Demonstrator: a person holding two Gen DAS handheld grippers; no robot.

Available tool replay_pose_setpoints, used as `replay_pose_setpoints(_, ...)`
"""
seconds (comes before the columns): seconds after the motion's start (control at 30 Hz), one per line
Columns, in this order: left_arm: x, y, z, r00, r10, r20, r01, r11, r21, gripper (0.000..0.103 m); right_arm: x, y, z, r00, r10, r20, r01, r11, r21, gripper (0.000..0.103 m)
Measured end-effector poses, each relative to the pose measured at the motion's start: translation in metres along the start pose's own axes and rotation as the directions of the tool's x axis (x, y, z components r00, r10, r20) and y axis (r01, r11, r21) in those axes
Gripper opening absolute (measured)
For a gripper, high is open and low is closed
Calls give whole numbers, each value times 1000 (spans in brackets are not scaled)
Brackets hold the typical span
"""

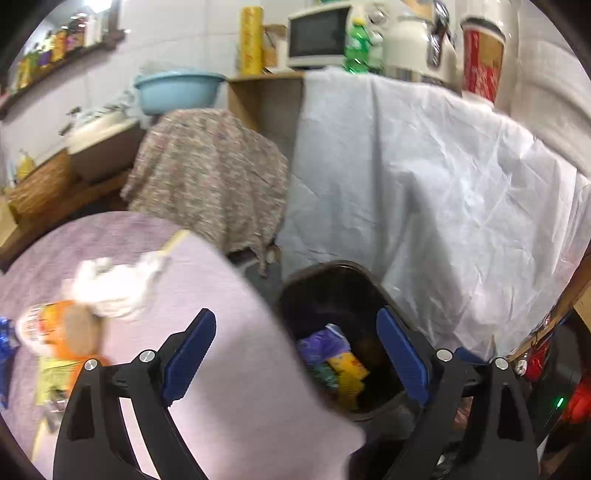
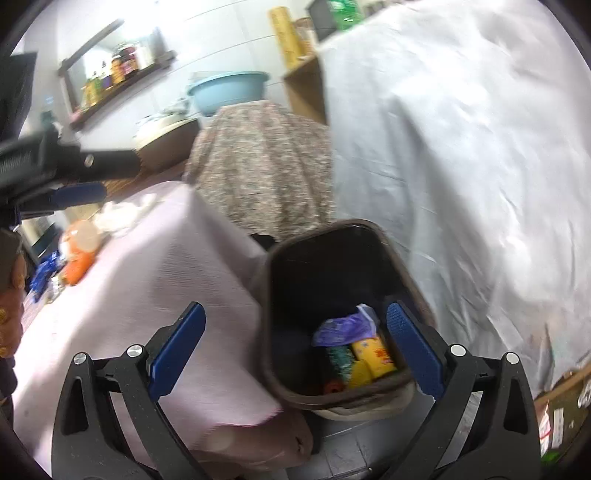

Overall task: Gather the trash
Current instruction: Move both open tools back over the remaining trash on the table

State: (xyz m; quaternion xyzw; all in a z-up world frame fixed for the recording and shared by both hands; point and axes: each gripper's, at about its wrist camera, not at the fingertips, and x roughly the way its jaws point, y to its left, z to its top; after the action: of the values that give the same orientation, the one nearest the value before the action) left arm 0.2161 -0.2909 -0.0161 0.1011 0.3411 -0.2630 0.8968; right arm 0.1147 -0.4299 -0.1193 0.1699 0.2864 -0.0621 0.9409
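Note:
A dark trash bin [image 1: 334, 267] stands on the floor beside the pink-clothed table [image 1: 229, 332]. Inside it lie a purple wrapper [image 1: 321, 343] and a yellow packet [image 1: 349, 369]. My left gripper [image 1: 295, 314] hangs open and empty above the table edge and the bin. On the table lie a crumpled white tissue [image 1: 107, 288], an orange packet [image 1: 62, 332] and a blue wrapper [image 1: 5, 339]. My right gripper [image 2: 295, 308] is open and empty above the bin [image 2: 332, 225], where the purple wrapper [image 2: 343, 328] and yellow packet [image 2: 373, 354] show. The left gripper [image 2: 107, 179] appears at the left.
A white sheet [image 1: 424, 177] drapes the counter behind the bin; a kettle [image 1: 417, 44], microwave [image 1: 317, 35] and red cup [image 1: 480, 59] stand on it. A floral cloth [image 1: 210, 166] covers something beside it. A blue basin [image 1: 181, 90] and a jar shelf [image 1: 55, 48] are beyond.

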Motion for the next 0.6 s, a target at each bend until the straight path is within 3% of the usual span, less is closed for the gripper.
replay_pose_setpoints(0.17,-36,56,-20,997,67,33,-66,997,-47,88,0,45,10,996,77,-51,-80,994,-75,97)
replay_pose_setpoints(0.3,-61,109,-43,983,178,42,-175,982,-76,88,-1,79,15,984,167,-58,-173,977,-127,97)
replay_pose_setpoints(0.4,-78,156,-60,963,269,31,-264,956,-125,88,-1,113,17,976,205,-76,-216,956,-196,97)
replay_pose_setpoints(0.6,-105,248,-89,906,423,-19,-415,879,-233,88,7,183,23,949,279,-149,-314,890,-330,97)
